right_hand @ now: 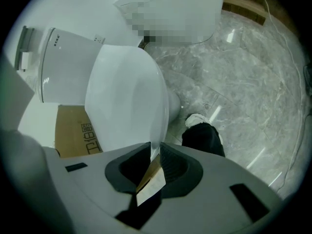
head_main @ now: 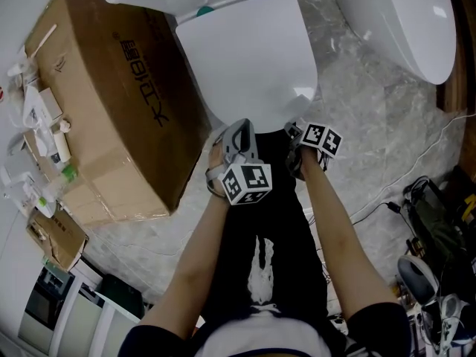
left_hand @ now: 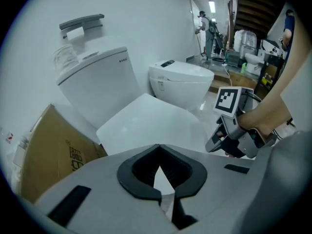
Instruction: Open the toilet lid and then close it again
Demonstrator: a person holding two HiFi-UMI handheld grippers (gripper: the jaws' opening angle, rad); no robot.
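The white toilet lid [head_main: 249,58] lies down over the bowl, below the tank [left_hand: 95,89]. My right gripper [head_main: 294,131] is at the lid's front edge. In the right gripper view the lid [right_hand: 126,96] runs into the right gripper [right_hand: 152,150], with its thin rim pinched between the pads. My left gripper [head_main: 239,129] hangs just off the lid's front left, with its jaws together and nothing in them. In the left gripper view, the left gripper [left_hand: 158,147] points at the lid [left_hand: 146,123], and the right gripper [left_hand: 234,135] shows to the right.
A big cardboard box [head_main: 111,103] stands tight against the toilet's left side. A second white toilet [head_main: 405,17] is at the upper right. Cables and bags [head_main: 428,214] lie on the marble floor at right. My own dark-trousered leg [right_hand: 204,138] stands before the bowl.
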